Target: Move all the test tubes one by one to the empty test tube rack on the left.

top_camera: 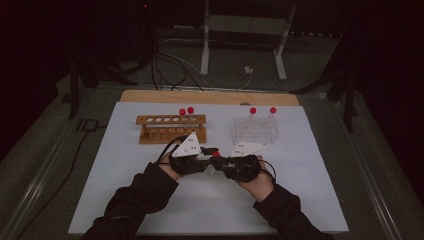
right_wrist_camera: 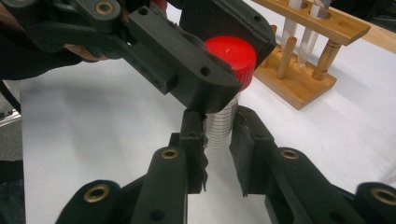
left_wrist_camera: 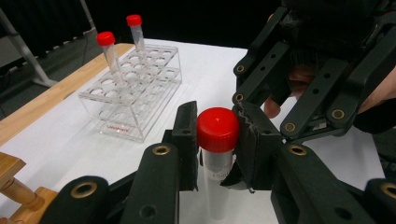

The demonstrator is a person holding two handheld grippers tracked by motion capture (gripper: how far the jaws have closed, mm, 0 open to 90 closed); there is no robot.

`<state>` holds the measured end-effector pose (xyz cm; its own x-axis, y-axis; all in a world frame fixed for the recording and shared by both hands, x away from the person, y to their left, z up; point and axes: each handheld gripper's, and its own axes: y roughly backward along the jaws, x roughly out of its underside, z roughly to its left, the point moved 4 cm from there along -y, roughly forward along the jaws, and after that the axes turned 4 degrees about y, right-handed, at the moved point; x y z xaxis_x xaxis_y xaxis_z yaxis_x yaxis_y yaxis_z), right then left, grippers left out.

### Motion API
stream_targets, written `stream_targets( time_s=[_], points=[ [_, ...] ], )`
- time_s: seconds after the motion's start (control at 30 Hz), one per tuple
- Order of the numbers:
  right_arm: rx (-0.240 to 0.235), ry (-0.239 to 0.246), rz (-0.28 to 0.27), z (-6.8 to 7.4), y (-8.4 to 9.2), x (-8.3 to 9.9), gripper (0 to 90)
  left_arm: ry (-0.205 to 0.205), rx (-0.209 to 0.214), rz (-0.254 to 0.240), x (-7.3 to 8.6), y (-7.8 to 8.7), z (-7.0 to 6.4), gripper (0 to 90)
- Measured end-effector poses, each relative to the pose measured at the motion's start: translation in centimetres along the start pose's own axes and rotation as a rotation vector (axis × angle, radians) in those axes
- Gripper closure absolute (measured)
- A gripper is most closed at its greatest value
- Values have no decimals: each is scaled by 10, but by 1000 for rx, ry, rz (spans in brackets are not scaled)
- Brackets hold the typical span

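Here, tube (left_wrist_camera: 217, 161) upright, red cap (left_wrist_camera: 217, 129) uppermost, left claw (left_wrist_camera: 215, 140) clenched on cap, right claw (right_wrist_camera: 218, 140) clamping its body.

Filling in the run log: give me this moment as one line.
left claw: shut on red cap | right claw: shut on tube body | tube upright over white mat

both forearms meet mid-table, left tongs (left_wrist_camera: 217, 140) and right tongs (right_wrist_camera: 218, 140) clamped shut, facing each other

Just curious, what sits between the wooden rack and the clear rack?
Nothing. In the high view the white mat lies bare between the wooden rack and the clear rack; both grippers work nearer the person.
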<state>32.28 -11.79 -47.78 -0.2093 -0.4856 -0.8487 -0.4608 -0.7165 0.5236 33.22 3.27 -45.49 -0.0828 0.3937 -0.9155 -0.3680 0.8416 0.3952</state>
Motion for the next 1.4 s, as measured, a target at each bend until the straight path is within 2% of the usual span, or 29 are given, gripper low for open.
stream_targets(
  time_s=[0.2, 0.5, 0.73, 1.23, 1.37, 1.4],
  points=[
    [3, -1, -11, 0, 2, 0, 739, -3, 0, 1, -2, 2, 0, 716],
    [39, -1, -38, -4, 14, -2, 589, -1, -26, 8, -4, 17, 5, 717],
    [62, -12, -46, -8, 20, 1, 426, 0, -64, 13, -5, 35, 12, 717],
    [118, -89, -54, -17, 23, 1, 35, 18, -154, 16, -8, 69, 35, 717],
    [133, -96, -56, -18, 23, 1, 5, 33, -183, 11, -11, 77, 45, 717],
    [121, -95, -57, -18, 24, 1, 0, 33, -194, 11, -12, 79, 47, 717]
  ],
)
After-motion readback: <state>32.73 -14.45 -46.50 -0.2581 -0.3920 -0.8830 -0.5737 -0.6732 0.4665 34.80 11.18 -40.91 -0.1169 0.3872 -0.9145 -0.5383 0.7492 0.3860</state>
